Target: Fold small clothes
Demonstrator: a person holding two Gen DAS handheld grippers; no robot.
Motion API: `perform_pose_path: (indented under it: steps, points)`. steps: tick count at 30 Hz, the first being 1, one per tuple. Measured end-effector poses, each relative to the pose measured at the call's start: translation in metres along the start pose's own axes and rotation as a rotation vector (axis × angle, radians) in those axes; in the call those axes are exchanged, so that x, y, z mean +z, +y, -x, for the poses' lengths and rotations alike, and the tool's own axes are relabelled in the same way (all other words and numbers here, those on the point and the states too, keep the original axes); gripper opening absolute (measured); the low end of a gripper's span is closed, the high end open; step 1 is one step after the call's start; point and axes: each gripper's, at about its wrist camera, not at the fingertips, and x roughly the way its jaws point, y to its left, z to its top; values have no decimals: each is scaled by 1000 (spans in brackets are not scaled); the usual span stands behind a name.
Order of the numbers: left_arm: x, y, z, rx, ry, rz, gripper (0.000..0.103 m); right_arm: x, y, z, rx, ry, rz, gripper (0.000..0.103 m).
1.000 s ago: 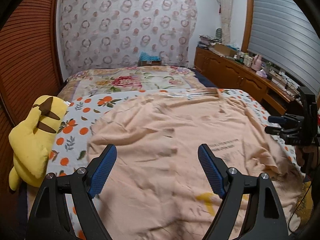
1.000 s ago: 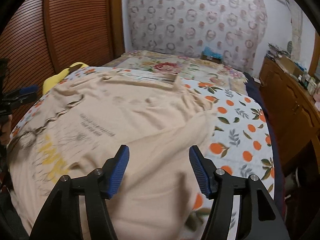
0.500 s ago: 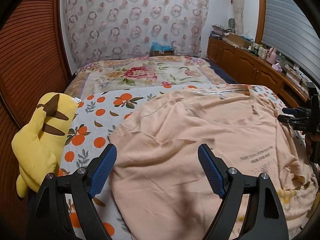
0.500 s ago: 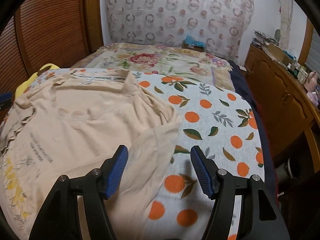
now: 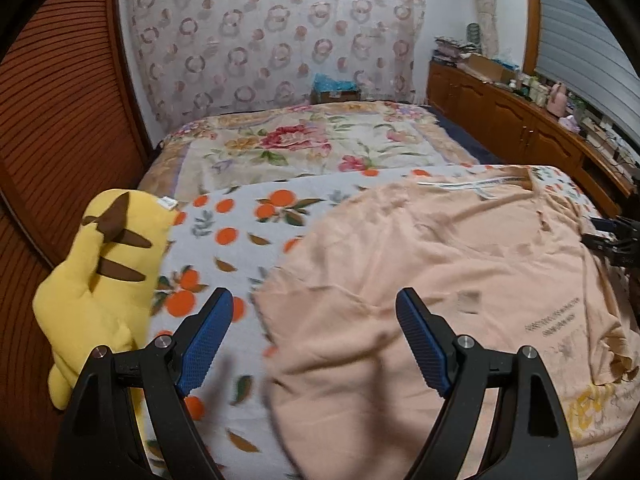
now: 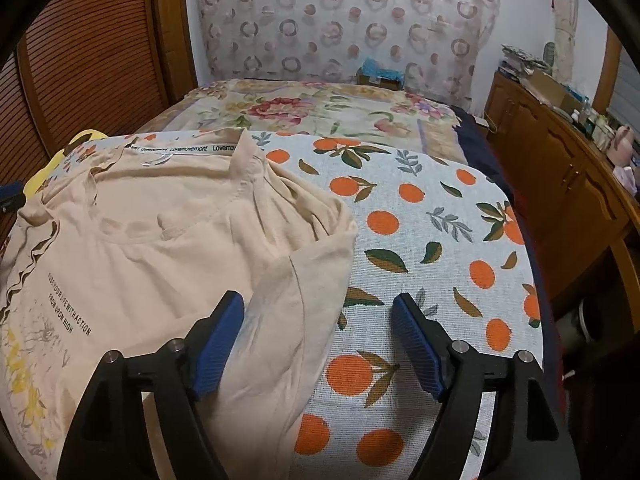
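Both grippers slid outward to the peach shirt's (image 6: 168,264) sleeves; right gripper (image 6: 318,340) just widened, left gripper (image 5: 314,338) gaped, each empty. Pinch sleeve edges squarely.

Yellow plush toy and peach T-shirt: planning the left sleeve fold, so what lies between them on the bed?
Only bare orange-print blanket separates the yellow plush toy from the peach T-shirt, in the left wrist view.

We see the right tongs (image 6: 318,340) just widened, nothing clamped, hovering over the right sleeve edge of the beige t-shirt (image 6: 152,256), which lies crumpled on the orange-print blanket (image 6: 432,240) covering the bed (image 6: 320,116).
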Motion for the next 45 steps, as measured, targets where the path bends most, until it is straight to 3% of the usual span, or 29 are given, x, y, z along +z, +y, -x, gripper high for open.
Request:
perform_pose_path:
  steps: [11, 17, 20, 23, 26, 27, 28, 35, 38, 41, 43, 45]
  points:
    - [-4, 31, -24, -3, 67, 93, 84, 0, 0, 0, -2, 0, -1, 80]
    - [-7, 19, -29, -46, 87, 63, 68, 0, 0, -1, -2, -1, 0, 81]
    - [-8, 17, -34, -53, 99, 61, 66, 0, 0, 0, -2, 0, 0, 81]
    - [-9, 15, -38, -65, 109, 59, 58, 0, 0, -1, -2, 0, 0, 81]
    - [-9, 10, -36, -82, 104, 42, 43, 0, 0, -1, -2, 0, 0, 82]
    - [-9, 9, -36, -90, 105, 39, 32, 0, 0, -1, -2, -1, 0, 82]
    - [-8, 6, -35, -106, 104, 33, 14, 0, 0, -1, -3, 0, 0, 82]
    - [-6, -8, -15, -140, 52, 13, 9, 2, -4, -5, 5, -1, 1, 81]
    - [-5, -11, 0, -152, 14, 26, 9, 6, -4, -10, 21, -10, 18, 69]
    - [-5, -16, 16, -159, -11, 12, 8, 9, 1, -13, 32, -12, 42, 37]
    - [-5, -23, 30, -131, -31, -17, 8, 12, 8, -13, 46, -4, 77, 9]
    - [-6, -23, 41, -146, -53, -14, 8, 13, 13, -7, 52, -16, 93, 9]
